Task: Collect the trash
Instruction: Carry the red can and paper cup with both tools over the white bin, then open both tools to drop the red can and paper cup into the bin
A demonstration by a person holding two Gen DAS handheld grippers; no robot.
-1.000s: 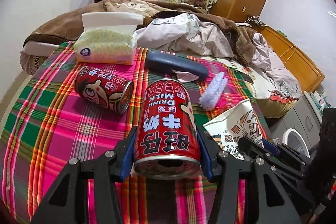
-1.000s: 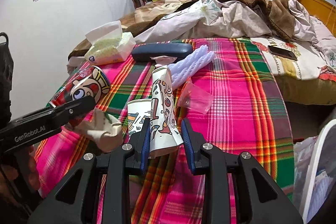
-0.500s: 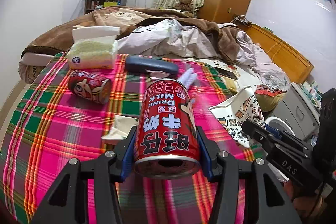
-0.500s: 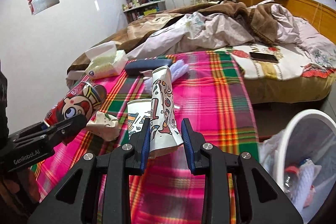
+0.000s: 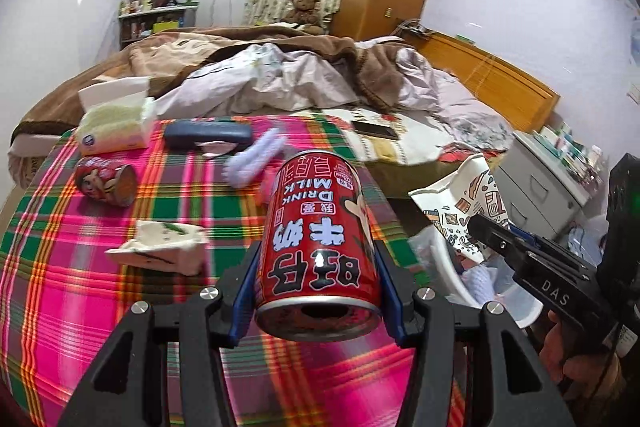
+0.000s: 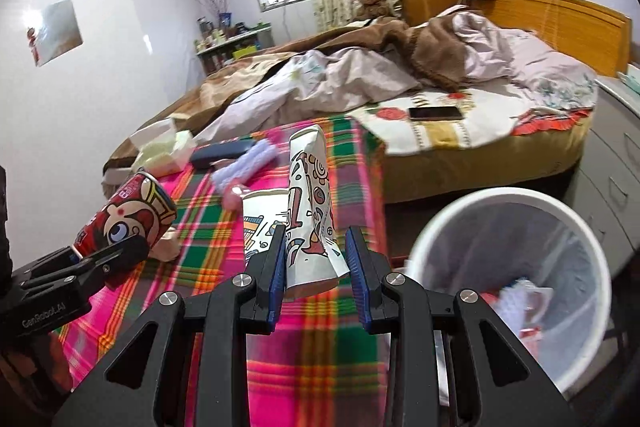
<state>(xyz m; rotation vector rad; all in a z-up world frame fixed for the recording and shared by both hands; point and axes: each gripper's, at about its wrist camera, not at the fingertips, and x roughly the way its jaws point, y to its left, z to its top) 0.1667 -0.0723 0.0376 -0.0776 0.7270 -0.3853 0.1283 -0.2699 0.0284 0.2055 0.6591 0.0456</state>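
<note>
Left gripper (image 5: 318, 291): clenched on the red milk can (image 5: 318, 247), which lies lengthwise between its blue pads, lifted above the plaid blanket (image 5: 100, 291).
Right gripper (image 6: 316, 267): closed on a flattened paper cup (image 6: 310, 203), held upright.
White bin (image 6: 508, 199): beside the bed edge, to the right of the right gripper, some trash inside.
Left on the blanket: second can (image 5: 106, 181), crumpled tissue (image 5: 160, 247).

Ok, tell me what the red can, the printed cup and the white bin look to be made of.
Red can: glossy printed metal, judging by the shiny silver rim and the glint on its side.
Printed cup: matte paper or thin card, as it is squashed flat and creased.
White bin: probably smooth plastic, lined with a thin translucent bag.
</note>
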